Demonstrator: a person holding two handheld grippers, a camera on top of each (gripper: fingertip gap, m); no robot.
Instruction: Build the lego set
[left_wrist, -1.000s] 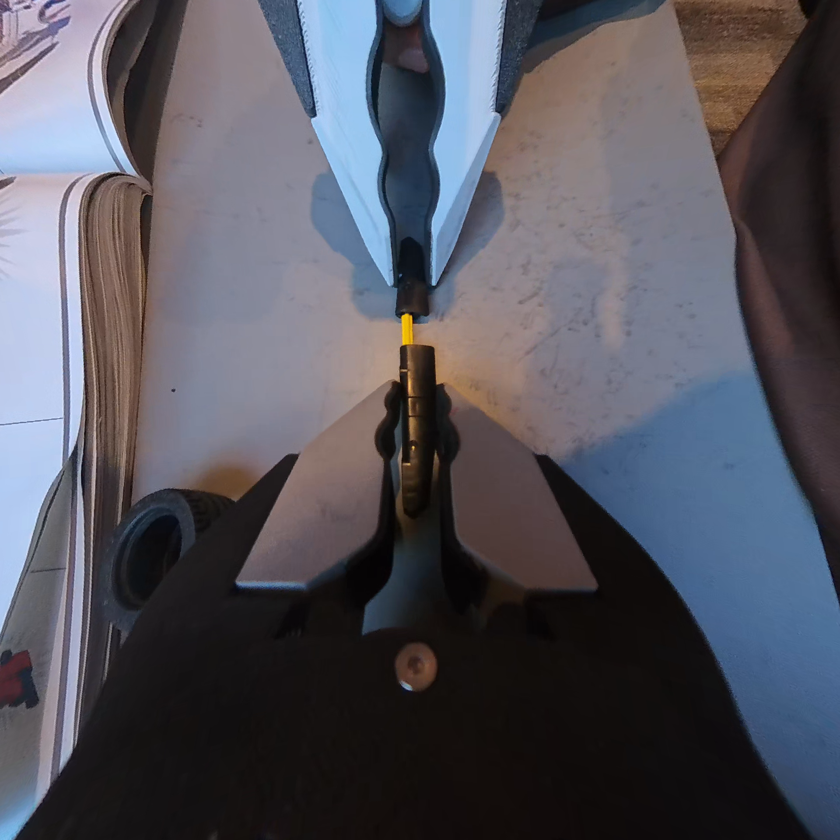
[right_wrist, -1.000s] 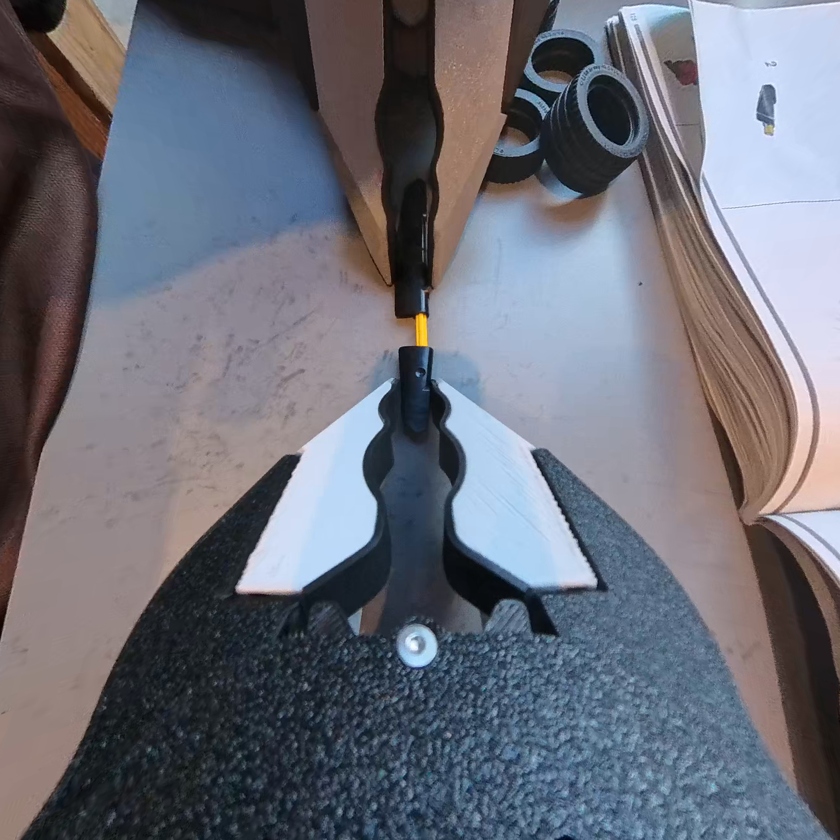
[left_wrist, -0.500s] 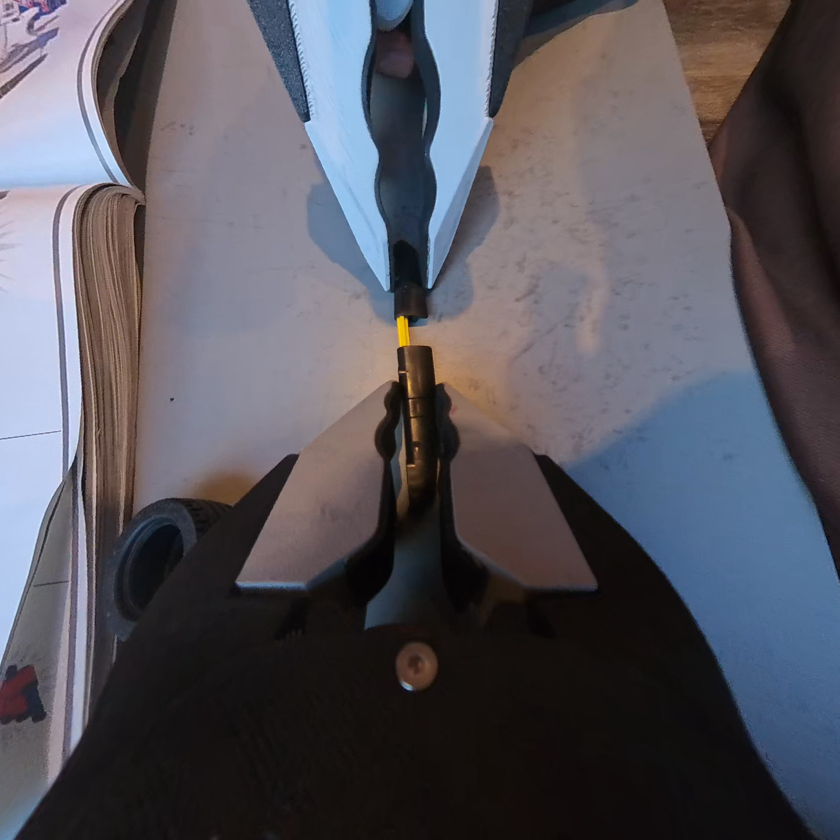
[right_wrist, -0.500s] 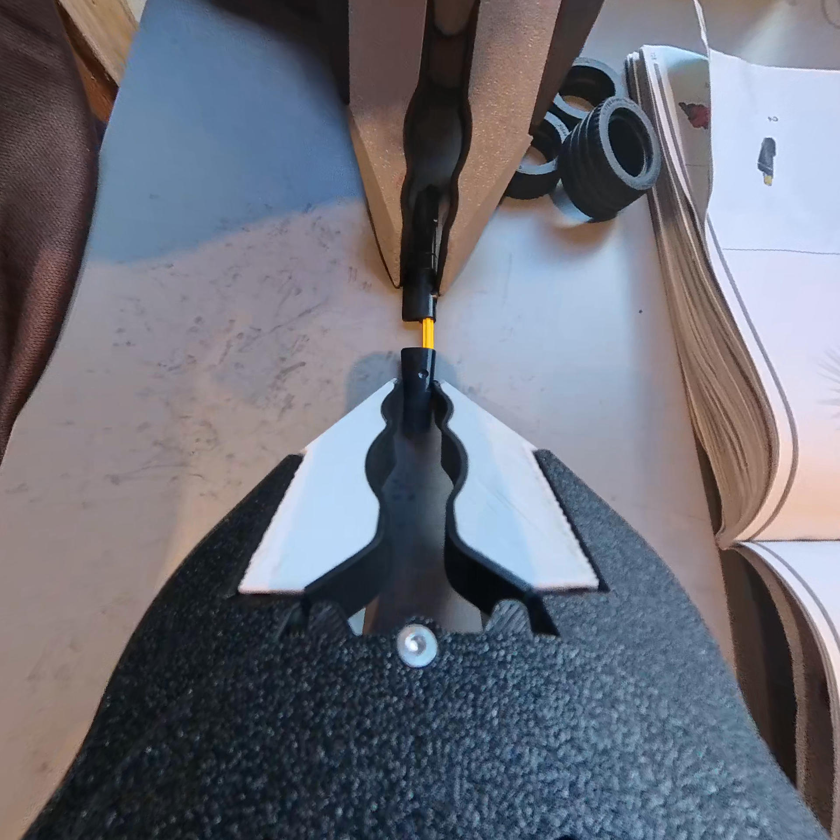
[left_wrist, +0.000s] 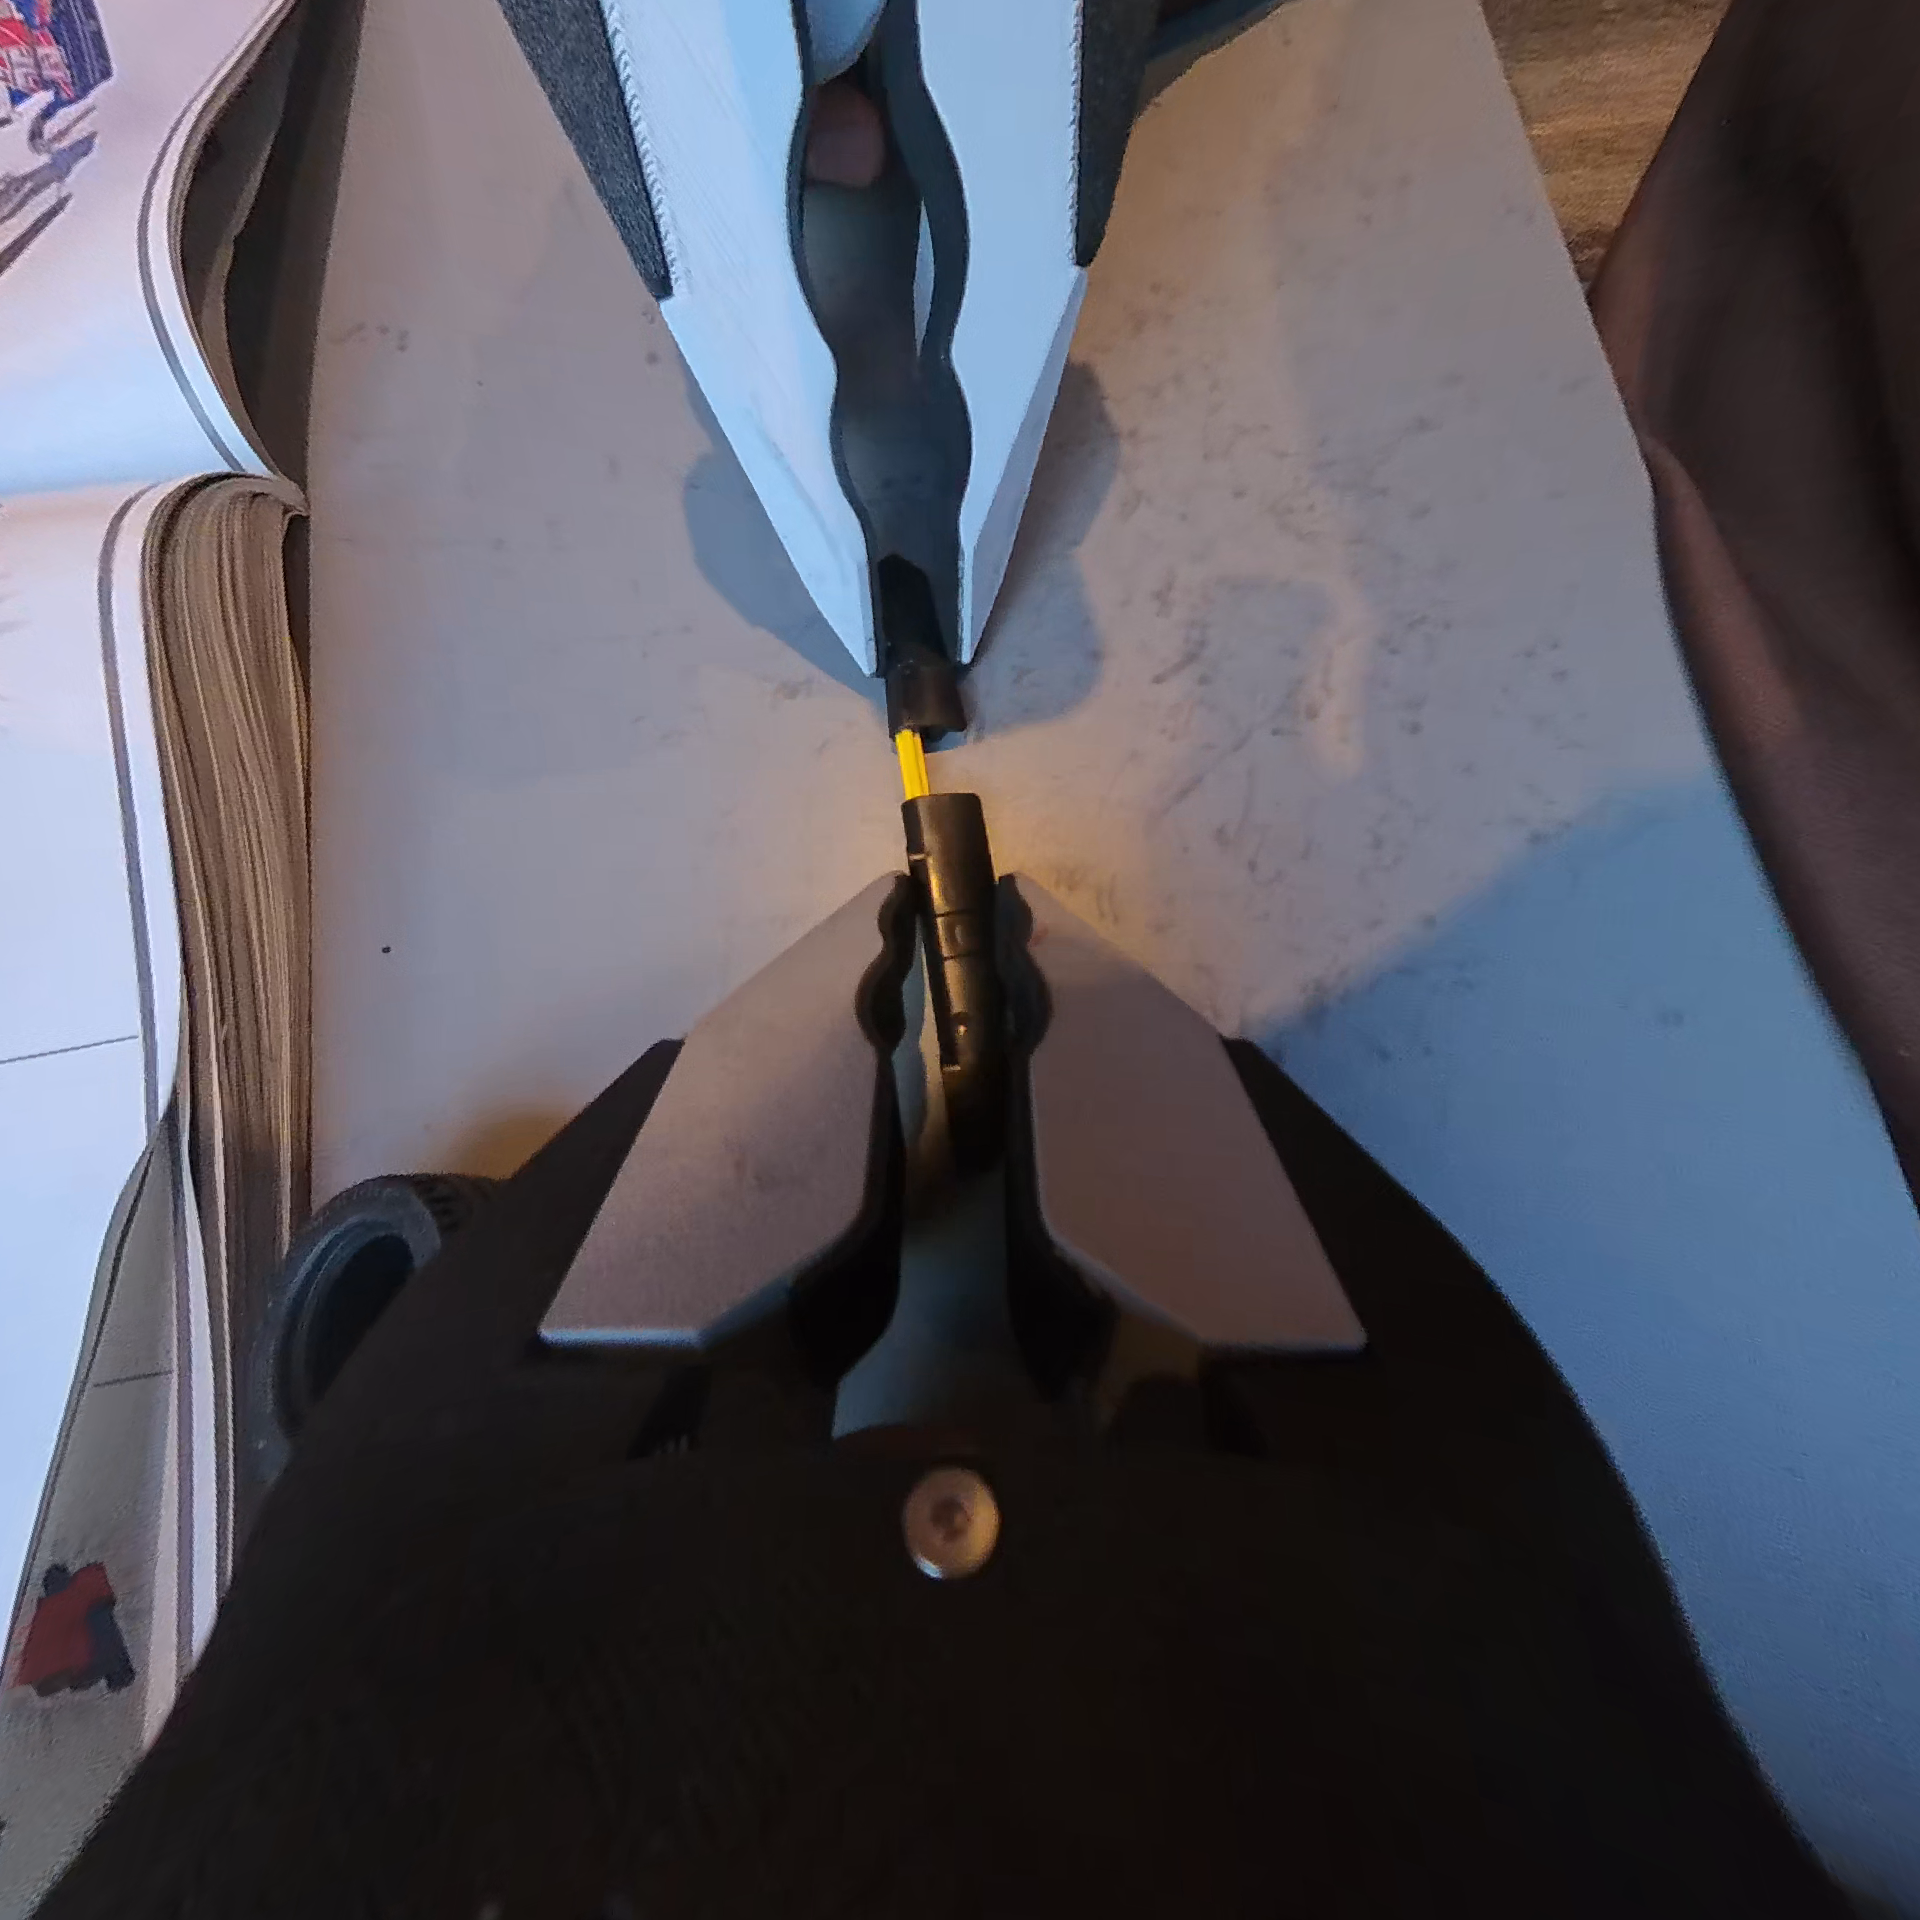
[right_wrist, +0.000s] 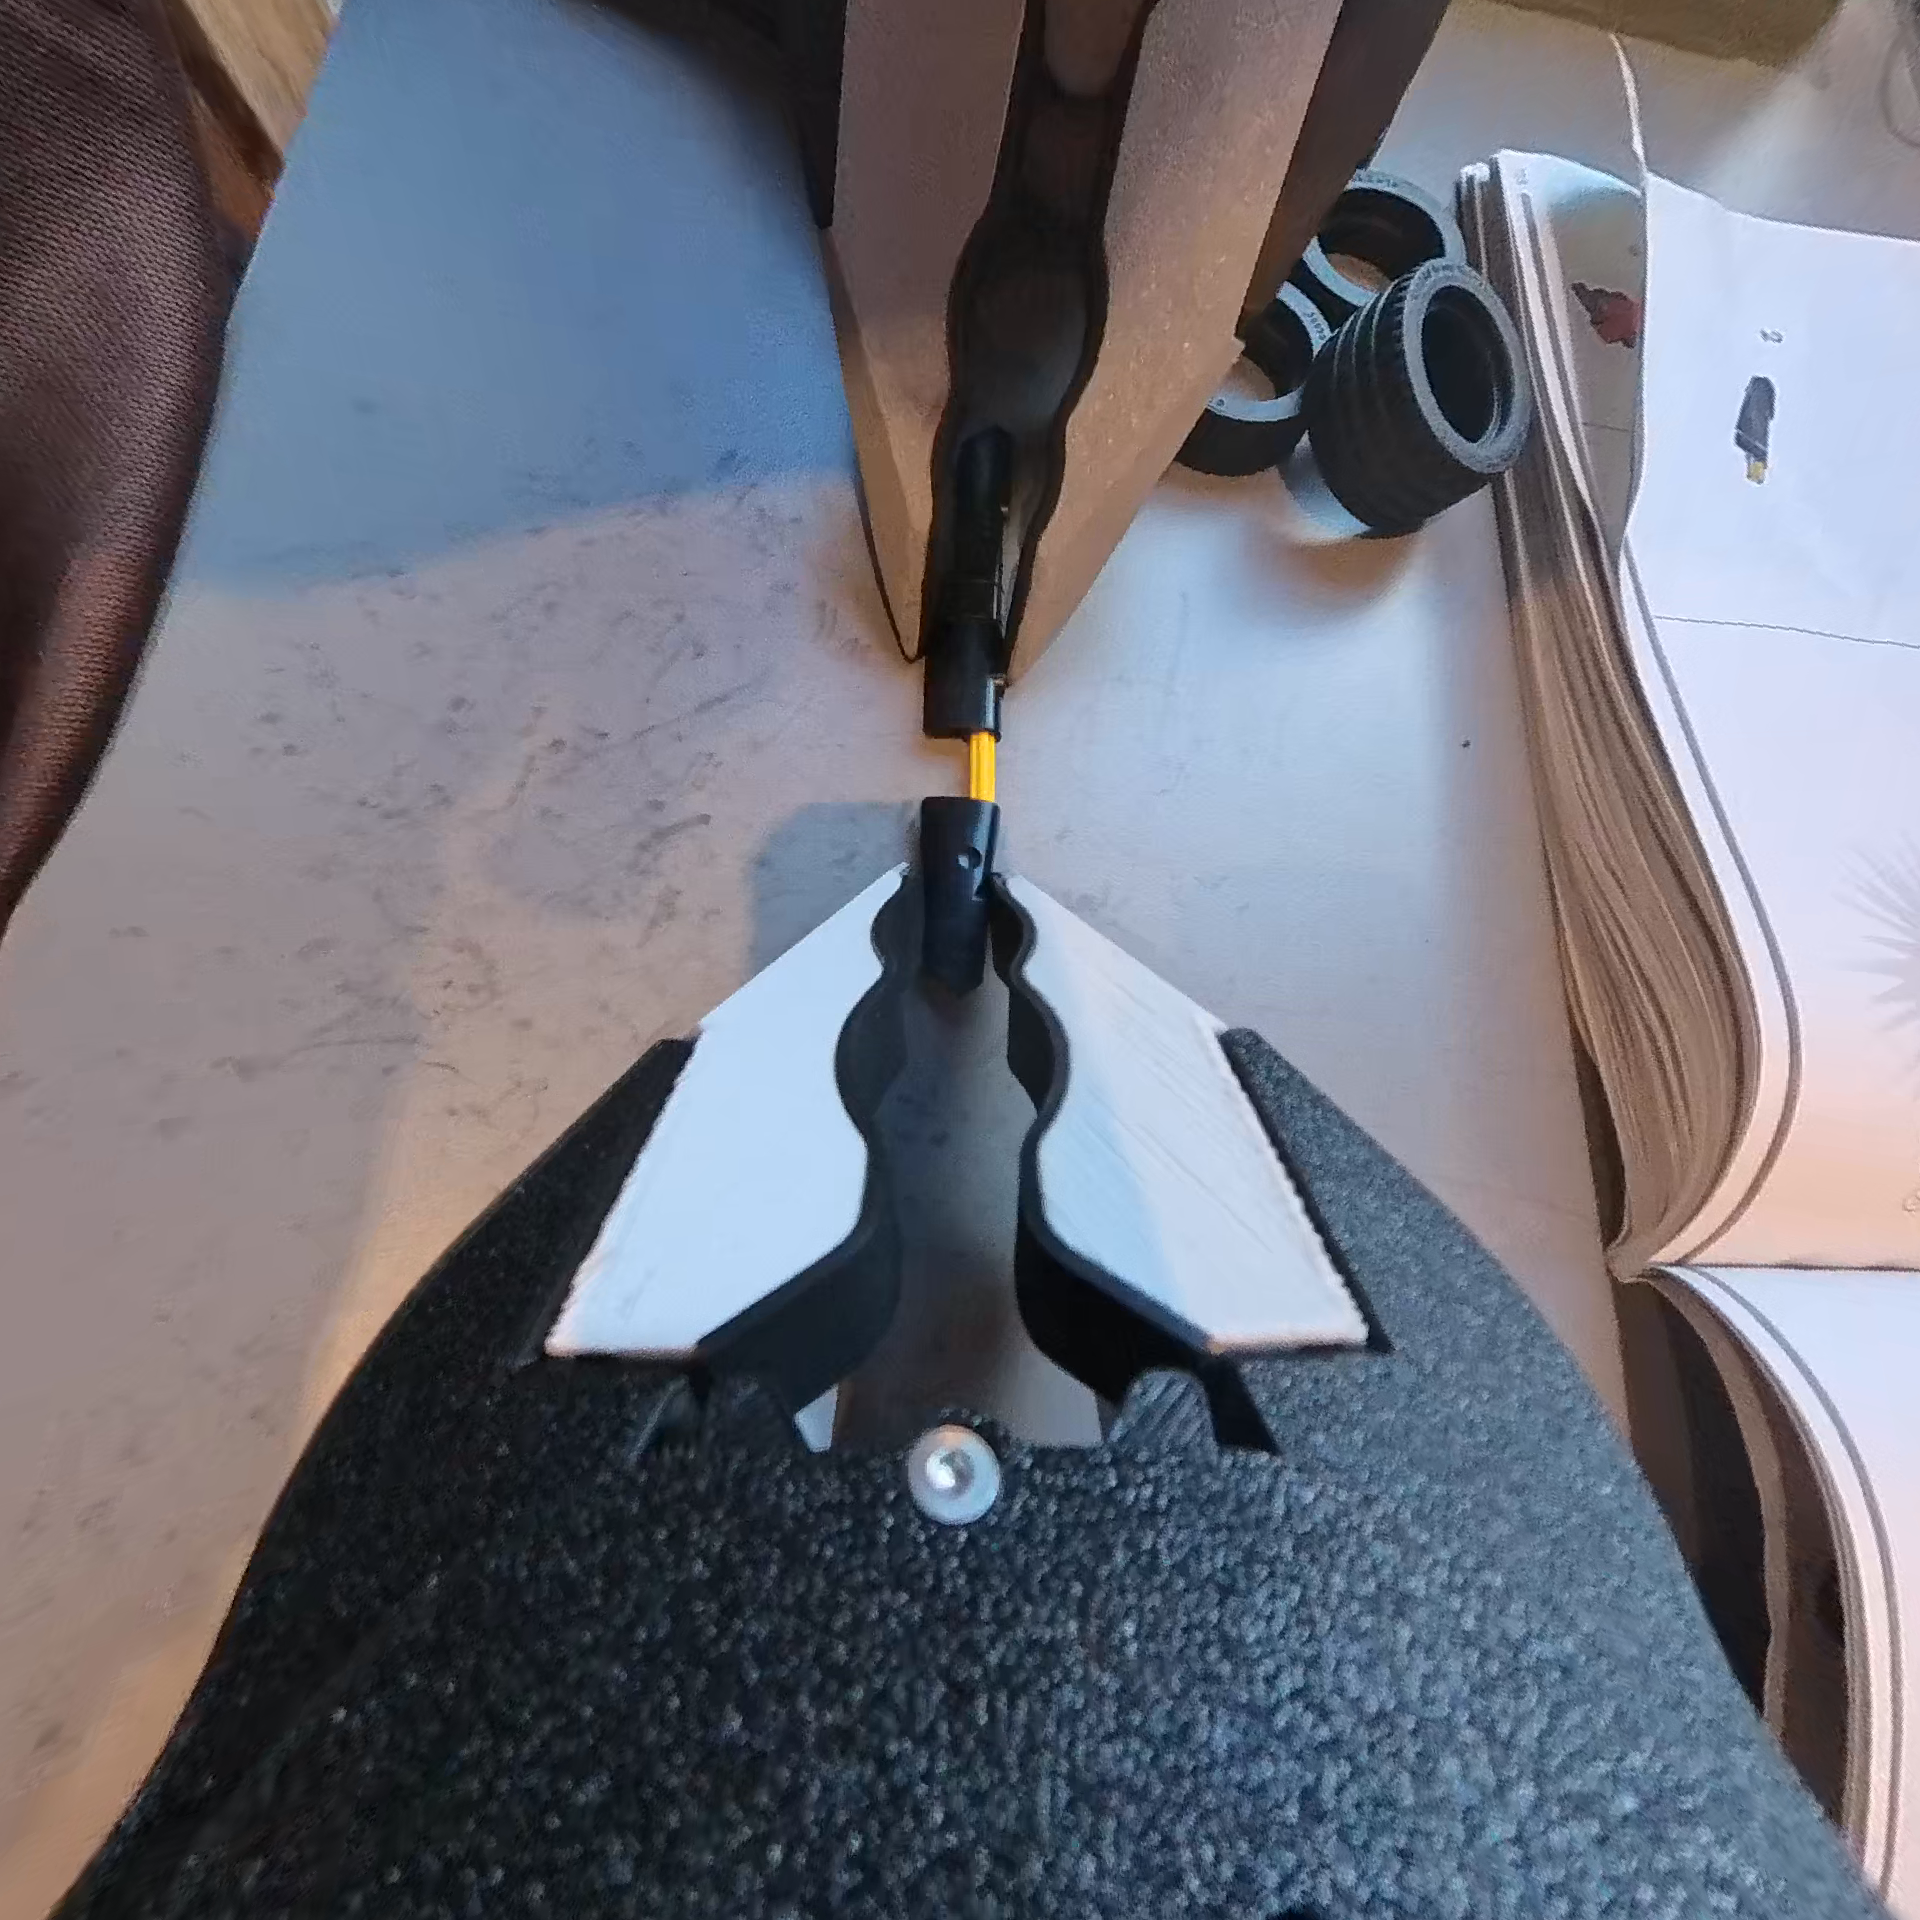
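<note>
Tyres (right_wrist: 1413, 405) on table (right_wrist: 416, 831) beside booklet (right_wrist: 1714, 727) (right view)

Booklet (right_wrist: 1766, 727) cut by frame edge

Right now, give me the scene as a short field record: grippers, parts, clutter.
left gripper: shut on long black piece
right gripper: shut on short black piece
link: yellow axle runs between the two black pieces, partly exposed
alignment: grippers face each other tip to tip above the table
clutter: black tyres, open instruction booklet
</note>
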